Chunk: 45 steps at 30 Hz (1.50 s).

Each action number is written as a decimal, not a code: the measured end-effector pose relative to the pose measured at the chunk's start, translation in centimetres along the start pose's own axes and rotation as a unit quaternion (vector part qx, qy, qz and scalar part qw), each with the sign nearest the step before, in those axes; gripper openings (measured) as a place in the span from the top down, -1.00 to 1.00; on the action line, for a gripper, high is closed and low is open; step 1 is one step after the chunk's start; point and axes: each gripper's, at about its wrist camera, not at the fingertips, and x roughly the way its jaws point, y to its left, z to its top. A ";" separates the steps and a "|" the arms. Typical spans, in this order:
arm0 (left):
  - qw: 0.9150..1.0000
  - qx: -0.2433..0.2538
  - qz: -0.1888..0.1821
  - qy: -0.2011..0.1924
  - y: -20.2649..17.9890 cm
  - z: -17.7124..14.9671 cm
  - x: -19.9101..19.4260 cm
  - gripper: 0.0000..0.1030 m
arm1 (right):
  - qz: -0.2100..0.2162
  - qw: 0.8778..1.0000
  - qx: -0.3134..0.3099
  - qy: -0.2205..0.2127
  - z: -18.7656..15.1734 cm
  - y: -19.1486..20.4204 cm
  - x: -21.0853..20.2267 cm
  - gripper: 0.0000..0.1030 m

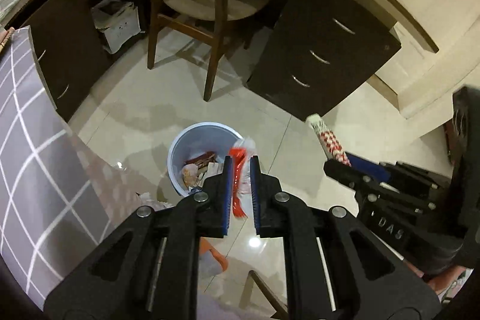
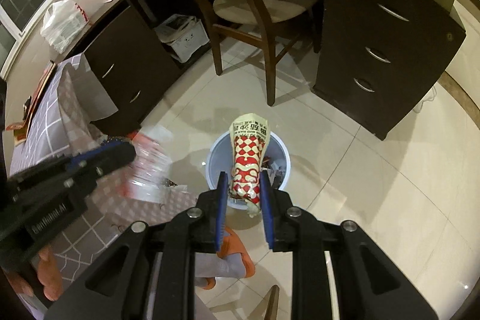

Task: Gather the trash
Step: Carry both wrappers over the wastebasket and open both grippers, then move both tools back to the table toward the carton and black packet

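Note:
A pale blue trash bin (image 1: 183, 149) stands on the tiled floor with wrappers and paper inside. My left gripper (image 1: 241, 159) hovers over its right rim, shut on a crumpled clear-and-red plastic wrapper (image 1: 238, 185). The right gripper (image 1: 331, 167) is further right, holding a red-and-cream patterned packet (image 1: 325, 138). In the right wrist view my right gripper (image 2: 243, 174) is shut on that packet (image 2: 249, 152), which sticks up above the bin (image 2: 214, 158). The left gripper (image 2: 127, 152) comes in from the left with its blurred wrapper (image 2: 150, 170).
A wooden chair (image 1: 210, 5) stands behind the bin under a desk. A dark drawer cabinet (image 1: 324, 50) is at the right and a white box (image 1: 120, 23) under the desk at the left. A grey checked tablecloth (image 1: 33, 170) hangs at the left. An orange slipper (image 2: 237, 248) is below.

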 end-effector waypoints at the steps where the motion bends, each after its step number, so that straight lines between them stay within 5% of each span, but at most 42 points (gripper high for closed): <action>1: 1.000 -0.001 0.001 0.002 0.1 -0.1 0.0 0.76 | 0.003 1.000 0.000 0.002 0.2 0.0 0.2 0.59; 11: 1.000 -0.008 0.018 -0.008 0.8 -0.3 -1.1 0.76 | 0.022 0.999 -0.036 -0.011 2.1 2.0 0.5 0.29; 22: 1.000 -0.004 0.017 -0.021 -0.1 -0.9 -2.9 0.76 | 0.025 0.999 -0.031 -0.012 0.5 1.9 -0.9 0.29; 26: 0.999 0.001 0.015 -0.041 -0.6 -1.2 -4.6 0.12 | 0.024 0.999 -0.038 -0.029 0.2 2.2 -2.5 0.25; 31: 0.997 0.007 0.017 -0.077 -1.2 -1.8 -7.9 0.12 | 0.031 0.997 -0.052 -0.057 0.0 3.0 -4.9 0.20; 38: 0.992 -0.011 0.047 -0.118 0.3 -3.0 -12.1 0.10 | 0.043 0.991 -0.087 -0.089 0.0 5.9 -7.6 -0.17; 45: 0.985 -0.049 0.079 -0.143 3.8 -5.3 -15.8 0.10 | 0.067 0.985 -0.127 -0.098 -0.3 10.2 -8.9 -0.18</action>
